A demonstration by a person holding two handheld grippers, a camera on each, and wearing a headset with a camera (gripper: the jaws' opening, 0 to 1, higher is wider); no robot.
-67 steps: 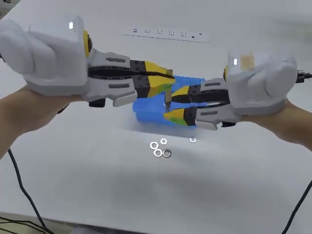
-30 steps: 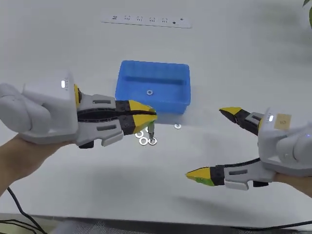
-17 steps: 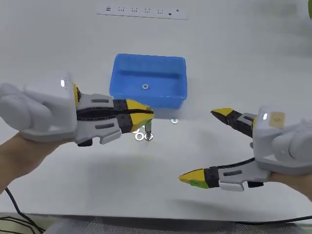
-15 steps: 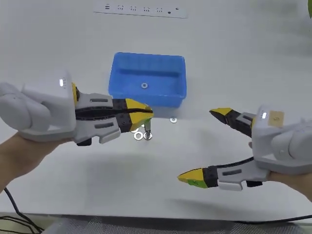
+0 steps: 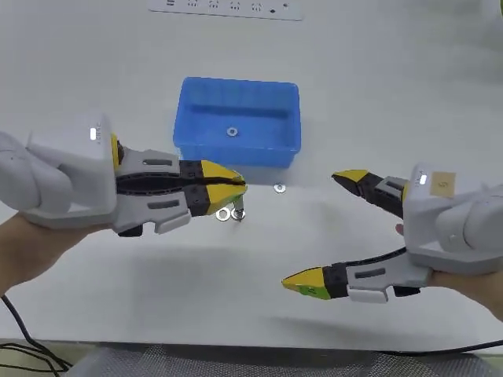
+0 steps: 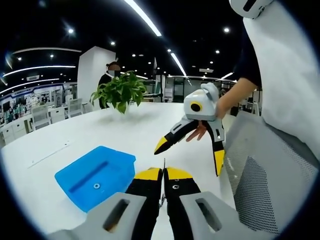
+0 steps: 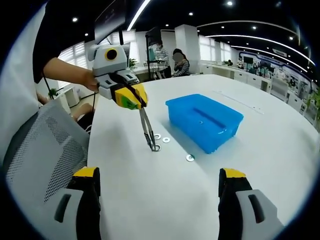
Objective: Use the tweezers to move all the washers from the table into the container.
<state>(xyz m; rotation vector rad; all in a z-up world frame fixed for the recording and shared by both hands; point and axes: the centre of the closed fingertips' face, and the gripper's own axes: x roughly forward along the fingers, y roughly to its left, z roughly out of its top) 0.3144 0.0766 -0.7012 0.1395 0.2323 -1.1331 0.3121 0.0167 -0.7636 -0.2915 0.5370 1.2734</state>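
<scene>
My left gripper (image 5: 242, 186) is shut on slim metal tweezers (image 5: 238, 203), which hang down to a small cluster of washers (image 5: 224, 214) on the white table. In the right gripper view the tweezers (image 7: 147, 125) have their tips at one washer (image 7: 156, 147), with two more washers (image 7: 161, 138) beside it. A lone washer (image 5: 279, 188) lies nearer the blue container (image 5: 236, 149), which holds one washer (image 5: 232, 132). My right gripper (image 5: 313, 228) is wide open, apart to the right of the washers. From the left gripper view, the container (image 6: 75, 187) lies at lower left.
A white power strip (image 5: 228, 6) lies at the table's far edge. The table's near edge runs along the bottom, with a black cable (image 5: 16, 345) at the lower left. A potted plant (image 6: 120, 90) stands further along the table.
The left gripper carried the tweezers from above the container down to the washer cluster. The right gripper drew back to the right and opened wide. A washer now lies in the container.
</scene>
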